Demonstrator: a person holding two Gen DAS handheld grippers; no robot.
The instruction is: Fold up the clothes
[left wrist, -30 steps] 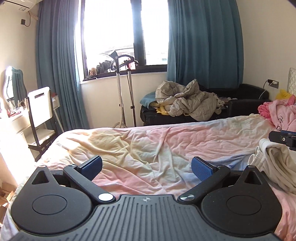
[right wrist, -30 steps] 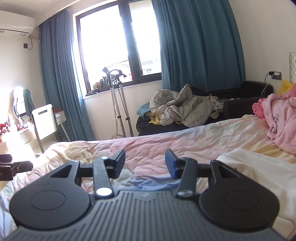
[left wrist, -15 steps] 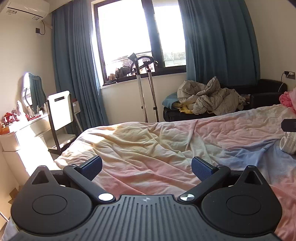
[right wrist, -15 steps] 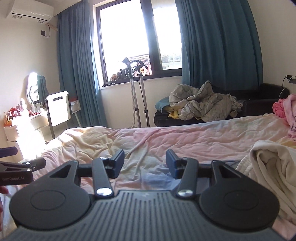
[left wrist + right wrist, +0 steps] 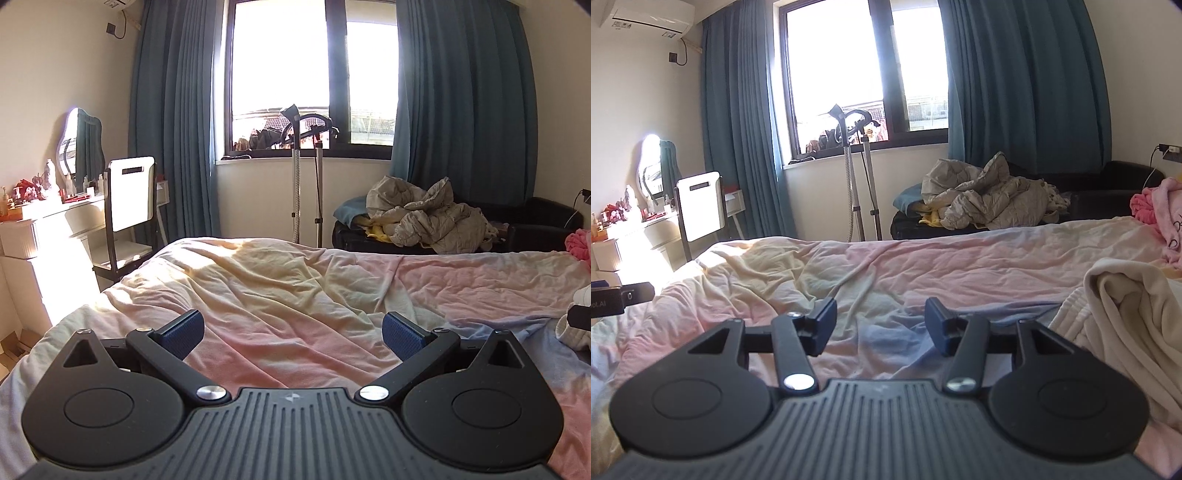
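Note:
A cream garment (image 5: 1126,302) lies crumpled on the bed at the right of the right wrist view; its ribbed white edge (image 5: 576,334) shows at the far right of the left wrist view. My right gripper (image 5: 881,319) hovers low over the sheet just left of the garment, its jaws opening with nothing between them. Further left, my left gripper (image 5: 293,328) stands wide open over the bare pastel sheet (image 5: 295,280), holding nothing. Its body (image 5: 617,295) shows at the right wrist view's left edge.
A pink clothes pile (image 5: 1160,206) sits at the bed's far right. Beyond the bed are a black sofa with a grey quilt (image 5: 428,218), a garment steamer stand (image 5: 306,177), a white chair (image 5: 131,195) and a dressing table (image 5: 44,221).
Both grippers have sunk closer to the bed and swung left. The cream garment slid to the right edge of the left wrist view. The right jaws stand slightly wider.

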